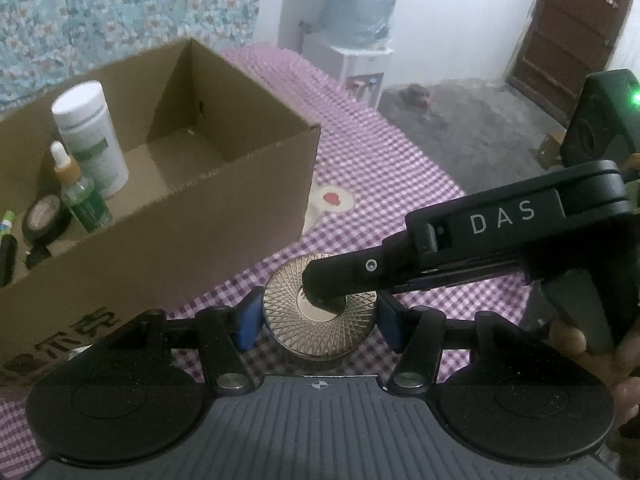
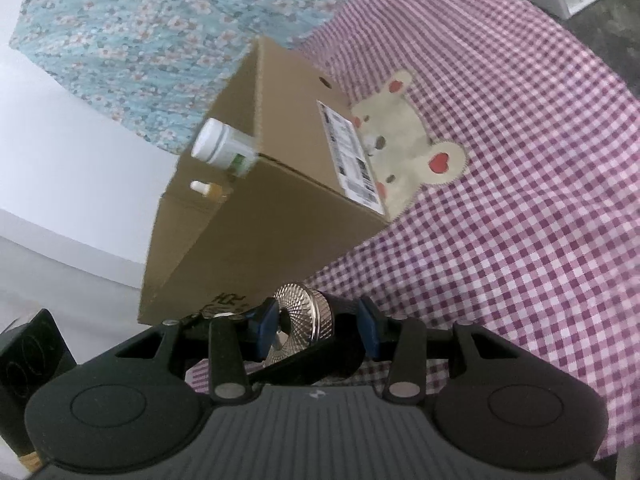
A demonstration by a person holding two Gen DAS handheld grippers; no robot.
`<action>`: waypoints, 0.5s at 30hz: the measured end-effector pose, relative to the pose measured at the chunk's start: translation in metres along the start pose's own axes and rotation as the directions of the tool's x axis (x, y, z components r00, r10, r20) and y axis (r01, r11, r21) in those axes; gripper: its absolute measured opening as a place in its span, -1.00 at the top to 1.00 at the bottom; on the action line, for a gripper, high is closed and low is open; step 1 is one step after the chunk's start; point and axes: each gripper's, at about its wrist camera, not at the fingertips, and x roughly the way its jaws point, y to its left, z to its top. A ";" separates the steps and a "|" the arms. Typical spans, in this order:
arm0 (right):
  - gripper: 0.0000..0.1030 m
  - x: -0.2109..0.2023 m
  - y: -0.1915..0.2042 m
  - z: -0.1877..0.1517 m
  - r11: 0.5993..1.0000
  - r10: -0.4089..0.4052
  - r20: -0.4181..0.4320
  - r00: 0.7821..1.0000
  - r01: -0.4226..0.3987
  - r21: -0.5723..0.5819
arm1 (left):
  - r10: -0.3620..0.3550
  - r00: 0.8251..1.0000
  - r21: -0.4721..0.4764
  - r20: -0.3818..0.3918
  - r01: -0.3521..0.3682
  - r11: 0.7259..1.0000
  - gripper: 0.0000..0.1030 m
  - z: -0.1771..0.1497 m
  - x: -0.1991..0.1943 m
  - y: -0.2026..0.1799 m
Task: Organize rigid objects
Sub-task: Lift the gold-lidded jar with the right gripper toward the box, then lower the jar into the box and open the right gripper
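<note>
A round metal tin (image 1: 288, 300) with an engraved lid hangs just above the checked cloth, in front of the cardboard box (image 1: 224, 216). My left gripper (image 1: 320, 322) is shut on it, its blue pads pressed against the rim on either side. My right gripper (image 1: 324, 292) comes in from the right, rolled on its side. One finger lies on the lid and the other under the base. In the right wrist view the tin (image 2: 300, 300) sits clamped between the pads of the right gripper (image 2: 317, 328). The box (image 2: 288, 200) stands behind it.
Inside the box stand a white bottle (image 1: 92, 136), a dropper bottle (image 1: 80, 196), a black tape roll (image 1: 46, 216) and a marker (image 1: 6, 240). The purple checked cloth (image 2: 500, 220) has a bear patch (image 2: 404, 152). A water dispenser (image 1: 360, 64) and a door (image 1: 568, 32) lie beyond.
</note>
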 end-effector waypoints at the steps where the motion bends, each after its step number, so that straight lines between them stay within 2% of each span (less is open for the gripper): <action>1: 0.11 -0.003 0.004 -0.001 1.000 0.001 0.005 1.000 -0.001 -0.007 | 0.000 1.000 0.001 0.010 0.000 1.000 -0.12 0.001 -0.004 -0.001; 8: 0.11 -0.031 0.041 -0.005 0.997 0.023 0.056 0.998 -0.019 -0.076 | 0.004 0.995 -0.009 0.099 -0.003 1.000 -0.12 0.008 -0.046 -0.007; 15: 0.11 -0.050 0.079 0.006 0.984 0.074 0.102 0.992 -0.056 -0.169 | 0.036 0.981 -0.022 0.192 -0.032 0.999 -0.12 0.025 -0.077 -0.007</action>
